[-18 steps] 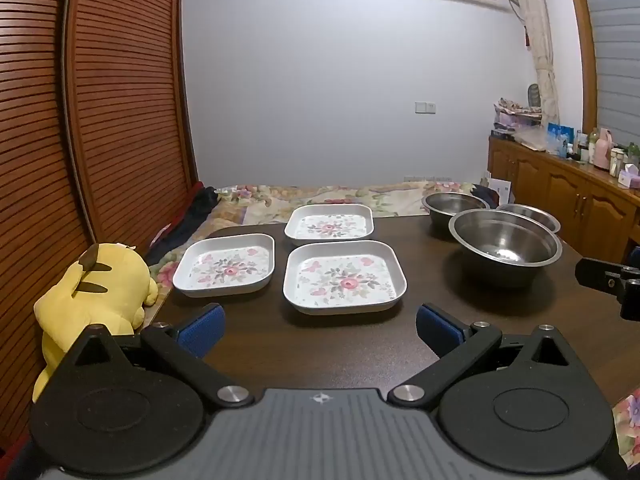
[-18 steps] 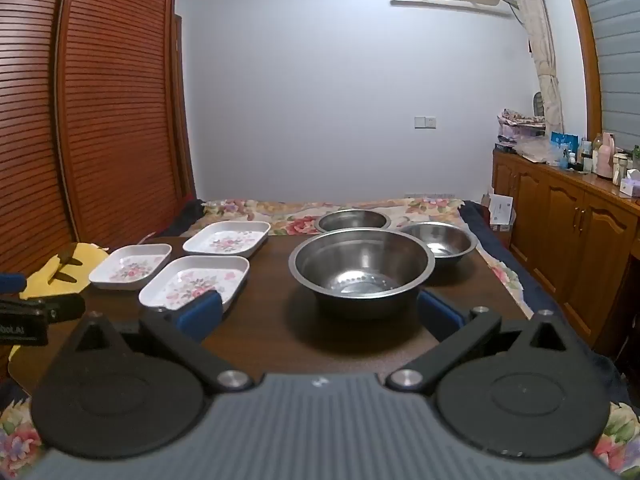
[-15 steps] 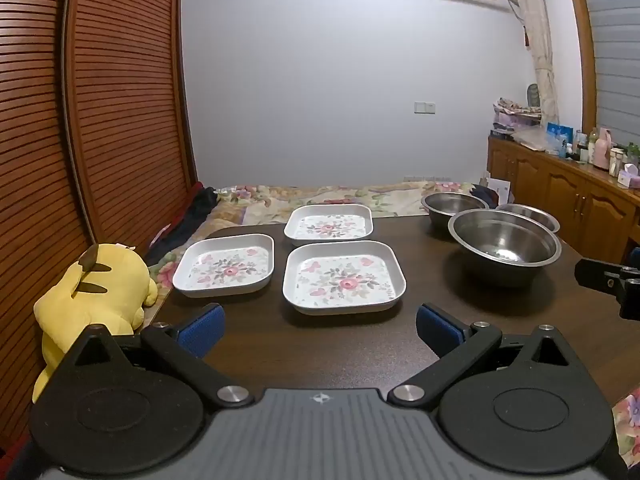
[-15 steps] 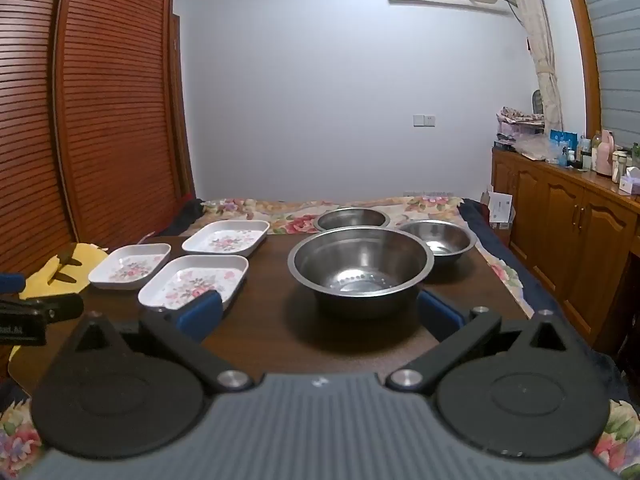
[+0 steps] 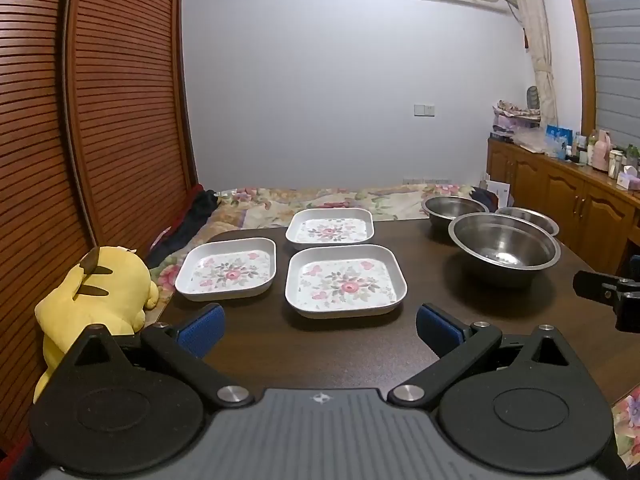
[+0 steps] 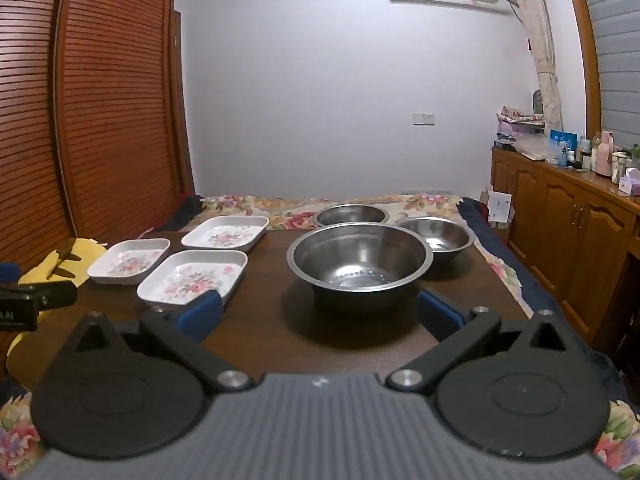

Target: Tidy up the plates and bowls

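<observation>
Two claws level, jaws wide, left claw [image 5: 318, 330], right claw [image 6: 318, 316]

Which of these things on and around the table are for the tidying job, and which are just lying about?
For the job:
three floral square plates
three steel bowls: big bowl, two smaller bowls
left gripper and right gripper, both open

Just lying about:
yellow plush toy
flowery bedding
bottles and boxes on the wooden cabinet
</observation>
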`<state>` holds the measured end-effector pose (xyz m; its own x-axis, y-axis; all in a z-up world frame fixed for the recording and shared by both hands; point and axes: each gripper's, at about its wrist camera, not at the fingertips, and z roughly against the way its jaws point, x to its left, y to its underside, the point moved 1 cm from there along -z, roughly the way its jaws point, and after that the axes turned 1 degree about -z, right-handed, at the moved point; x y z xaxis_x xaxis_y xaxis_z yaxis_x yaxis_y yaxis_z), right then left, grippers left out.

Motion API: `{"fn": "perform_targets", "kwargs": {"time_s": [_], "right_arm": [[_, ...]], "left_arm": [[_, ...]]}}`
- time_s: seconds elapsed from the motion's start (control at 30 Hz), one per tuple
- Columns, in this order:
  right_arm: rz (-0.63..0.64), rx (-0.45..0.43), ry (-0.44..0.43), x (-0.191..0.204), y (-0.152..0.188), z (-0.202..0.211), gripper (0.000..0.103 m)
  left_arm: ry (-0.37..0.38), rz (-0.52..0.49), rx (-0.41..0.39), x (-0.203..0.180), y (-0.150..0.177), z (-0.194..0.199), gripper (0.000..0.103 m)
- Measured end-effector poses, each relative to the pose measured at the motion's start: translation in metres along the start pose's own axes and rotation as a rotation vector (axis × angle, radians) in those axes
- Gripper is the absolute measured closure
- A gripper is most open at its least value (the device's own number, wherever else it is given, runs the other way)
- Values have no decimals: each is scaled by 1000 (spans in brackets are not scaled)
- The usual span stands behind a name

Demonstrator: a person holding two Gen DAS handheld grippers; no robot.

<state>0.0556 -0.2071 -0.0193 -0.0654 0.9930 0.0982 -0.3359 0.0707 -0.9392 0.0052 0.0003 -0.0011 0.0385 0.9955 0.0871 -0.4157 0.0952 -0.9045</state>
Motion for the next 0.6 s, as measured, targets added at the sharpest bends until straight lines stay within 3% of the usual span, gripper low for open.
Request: {"fn": "perform_targets", "kwargs": {"time_s": [0.6], "right_arm": [[-5,-1,5,0,0,-1,0]], "left_arm": [[5,0,-4,0,-1,2,0]]}}
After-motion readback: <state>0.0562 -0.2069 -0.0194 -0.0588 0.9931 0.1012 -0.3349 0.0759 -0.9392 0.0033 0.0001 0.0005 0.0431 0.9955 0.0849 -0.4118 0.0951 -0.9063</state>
